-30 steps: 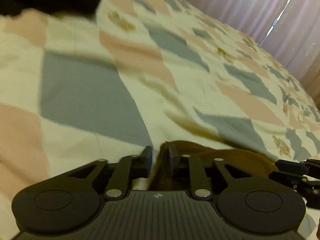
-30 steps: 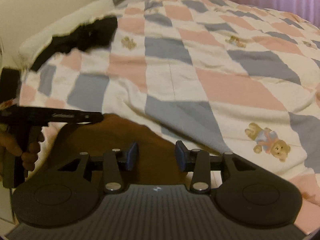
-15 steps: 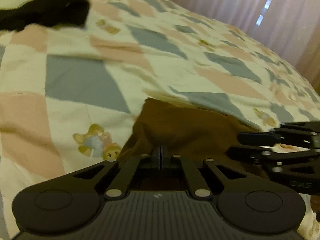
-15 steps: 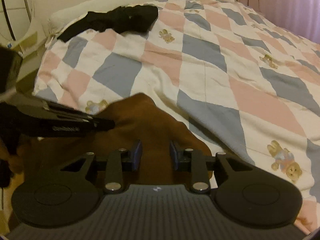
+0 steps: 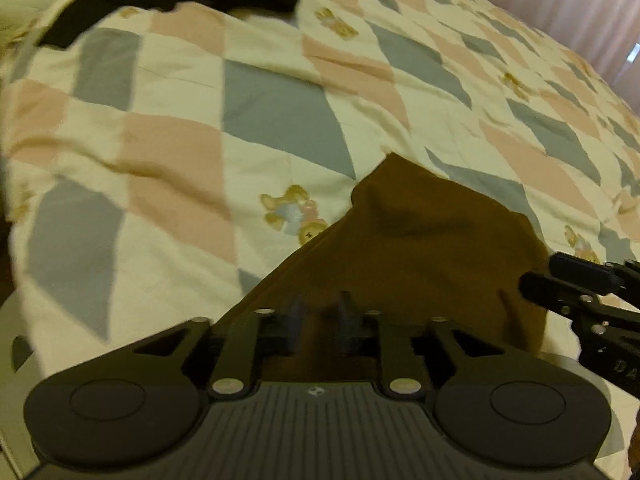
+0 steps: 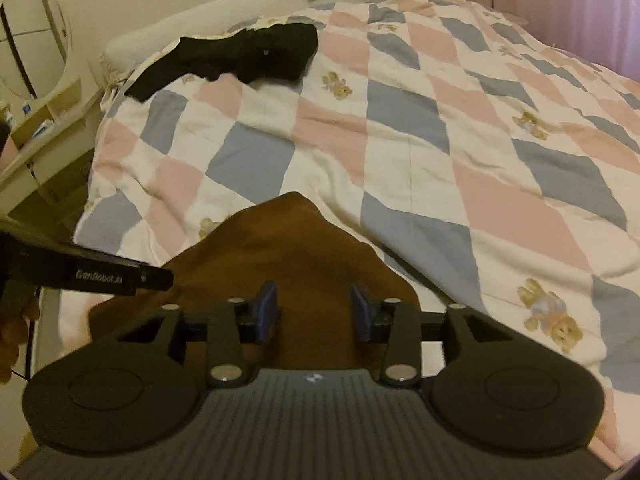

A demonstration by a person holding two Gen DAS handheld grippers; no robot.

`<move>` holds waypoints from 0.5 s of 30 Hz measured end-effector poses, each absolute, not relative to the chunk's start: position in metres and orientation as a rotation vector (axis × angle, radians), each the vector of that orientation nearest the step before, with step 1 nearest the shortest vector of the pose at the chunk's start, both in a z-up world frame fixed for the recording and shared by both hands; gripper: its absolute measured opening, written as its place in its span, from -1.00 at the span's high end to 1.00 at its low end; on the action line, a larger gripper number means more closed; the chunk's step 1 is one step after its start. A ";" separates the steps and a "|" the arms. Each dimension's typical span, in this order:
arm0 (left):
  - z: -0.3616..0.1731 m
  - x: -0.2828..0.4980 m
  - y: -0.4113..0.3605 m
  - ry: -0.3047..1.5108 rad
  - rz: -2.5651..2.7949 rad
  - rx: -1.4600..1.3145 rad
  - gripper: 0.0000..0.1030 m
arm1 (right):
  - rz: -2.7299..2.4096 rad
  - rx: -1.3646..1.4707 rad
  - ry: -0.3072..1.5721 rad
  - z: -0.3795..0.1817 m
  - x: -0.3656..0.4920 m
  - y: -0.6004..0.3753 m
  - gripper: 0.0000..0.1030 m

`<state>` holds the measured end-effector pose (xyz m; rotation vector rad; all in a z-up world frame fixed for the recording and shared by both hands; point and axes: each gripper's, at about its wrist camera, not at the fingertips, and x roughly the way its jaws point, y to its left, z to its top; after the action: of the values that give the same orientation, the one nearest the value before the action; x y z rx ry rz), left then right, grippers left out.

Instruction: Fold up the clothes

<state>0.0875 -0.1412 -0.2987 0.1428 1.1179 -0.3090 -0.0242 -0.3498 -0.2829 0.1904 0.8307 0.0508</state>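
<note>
A brown garment (image 5: pixel 432 248) lies bunched on the checked quilt (image 5: pixel 280 112) near the bed's front edge, its peak pointing away from me. My left gripper (image 5: pixel 320 320) hovers over its near edge, jaws a little apart and blurred, with cloth under them but nothing pinched. In the right wrist view the same brown garment (image 6: pixel 296 256) lies below my right gripper (image 6: pixel 314 314), which is wide open over it. The left gripper's tip (image 6: pixel 152 278) reaches the garment's left side, and the right gripper (image 5: pixel 540 280) sits at the garment's right edge.
A black garment (image 6: pixel 248 56) lies crumpled at the far left of the bed, near a white pillow roll (image 6: pixel 200 16). A round mirror (image 6: pixel 32 40) and a shelf stand left of the bed. Pink curtains (image 6: pixel 560 0) hang on the far right.
Both grippers have opened: the left was shut on the brown garment's edge and now stands apart, and the right has spread wider. Both views have pulled back, showing more of the bed.
</note>
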 end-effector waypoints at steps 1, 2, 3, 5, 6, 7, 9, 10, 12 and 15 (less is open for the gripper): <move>-0.293 0.081 -0.140 1.117 -0.288 0.142 0.38 | 0.053 0.193 0.831 -0.279 -0.030 -0.351 0.19; -0.288 0.074 -0.139 1.116 -0.268 0.140 0.36 | 0.056 0.195 0.831 -0.275 -0.035 -0.352 0.19; -0.284 0.067 -0.138 1.116 -0.255 0.135 0.29 | 0.059 0.197 0.832 -0.270 -0.040 -0.353 0.17; -0.280 0.051 -0.136 1.120 -0.231 0.130 0.21 | 0.064 0.202 0.832 -0.262 -0.051 -0.355 0.12; -0.279 0.043 -0.135 1.122 -0.220 0.128 0.19 | 0.066 0.204 0.832 -0.258 -0.056 -0.356 0.07; -0.277 0.035 -0.134 1.124 -0.208 0.125 0.18 | 0.069 0.206 0.833 -0.254 -0.062 -0.357 0.01; -0.273 0.019 -0.132 1.128 -0.184 0.121 0.17 | 0.075 0.210 0.833 -0.246 -0.072 -0.359 -0.01; -0.271 0.011 -0.132 1.130 -0.172 0.118 0.16 | 0.081 0.208 0.834 -0.244 -0.078 -0.359 -0.01; -0.267 -0.005 -0.130 1.134 -0.149 0.114 0.11 | 0.095 0.200 0.837 -0.241 -0.089 -0.361 -0.01; -0.268 -0.028 -0.127 1.157 -0.110 0.104 0.09 | 0.114 0.182 0.848 -0.239 -0.105 -0.363 -0.05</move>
<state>-0.0284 -0.1269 -0.2676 0.1040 1.1571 -0.1100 -0.1051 -0.3628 -0.2385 0.1819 0.8478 0.1136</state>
